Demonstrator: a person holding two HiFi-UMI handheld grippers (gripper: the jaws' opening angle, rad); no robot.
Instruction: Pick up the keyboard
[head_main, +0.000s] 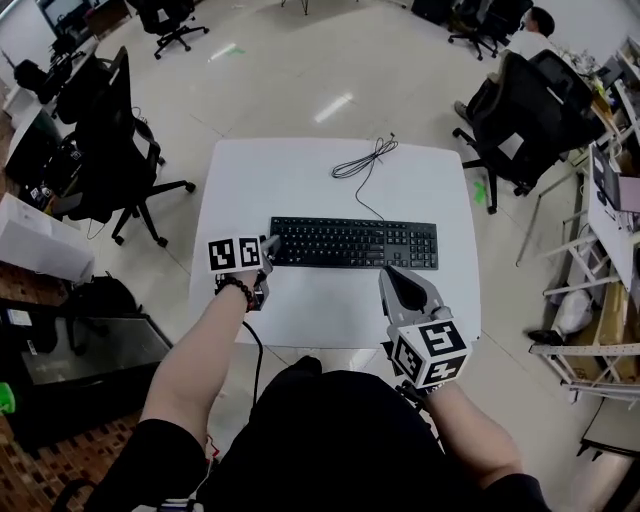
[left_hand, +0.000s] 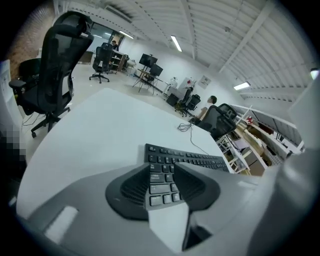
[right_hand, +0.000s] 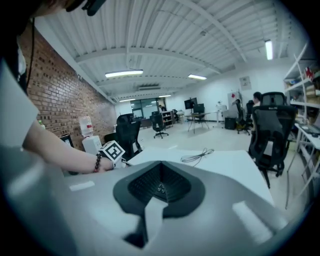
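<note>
A black keyboard (head_main: 355, 243) lies across the middle of the white table (head_main: 290, 175), and its cable (head_main: 364, 160) coils toward the far edge. My left gripper (head_main: 270, 247) is at the keyboard's left end, low over the table. Its jaws stand open, and in the left gripper view (left_hand: 162, 182) the keyboard's (left_hand: 197, 158) left keys show through the gap, untouched by the pads. My right gripper (head_main: 387, 272) hovers just in front of the keyboard's right half, shut with nothing in it. In the right gripper view (right_hand: 160, 187) the keyboard is hidden behind the jaws; the cable (right_hand: 196, 156) shows beyond them.
Black office chairs stand at the left (head_main: 118, 140) and the far right (head_main: 520, 115) of the table. A person (head_main: 530, 35) sits at the back right. Shelving (head_main: 605, 250) lines the right side, and a dark box (head_main: 90, 350) sits on the floor at the left.
</note>
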